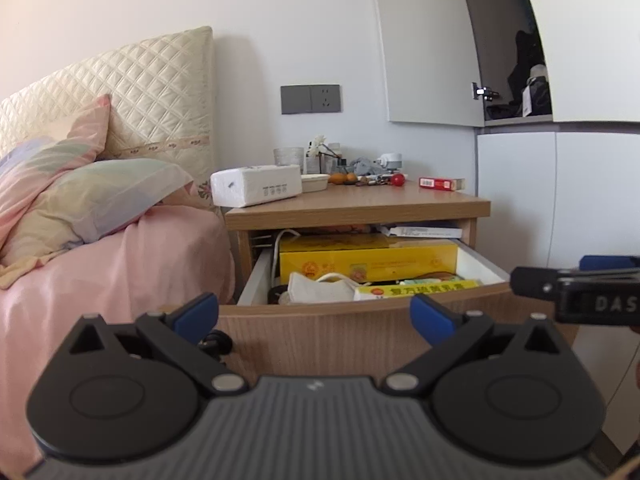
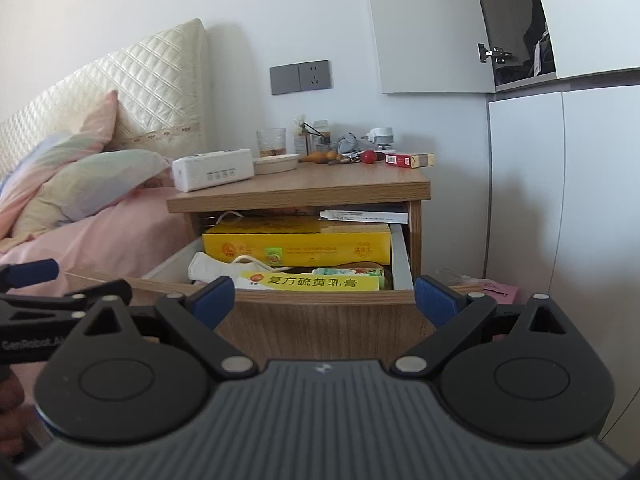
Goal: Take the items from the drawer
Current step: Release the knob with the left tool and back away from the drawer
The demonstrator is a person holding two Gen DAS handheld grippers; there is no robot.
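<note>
Drawer open and full, both grippers empty

Drawer (image 2: 320, 304) of the bedside cabinet stands pulled out, its wooden front towards the cameras, and it holds plenty. A large yellow box (image 2: 296, 242) lies along the drawer's back. A white face mask (image 2: 216, 266) sits in the front left corner, and a flat yellow ointment carton (image 2: 312, 282) lies along the front edge, just beside the mask. More small packets show at the front right corner, too cramped to name.

Left gripper (image 1: 314, 312) and right gripper (image 2: 325, 298) both hang in front of the drawer front. Their jaws stand wide apart with nothing between them.

On the surface (image 2: 320, 184) of the cabinet lie a white tissue pack (image 2: 214, 170) at the left edge and a red box (image 2: 408, 159) at the back right corner, with small clutter between. Whether any of these came out of the drawer cannot be told.

As a judgement, the scene fits two stages: grippers about to reach in for an item, or grippers freed after setting one down. Either way, much remains inside.
</note>
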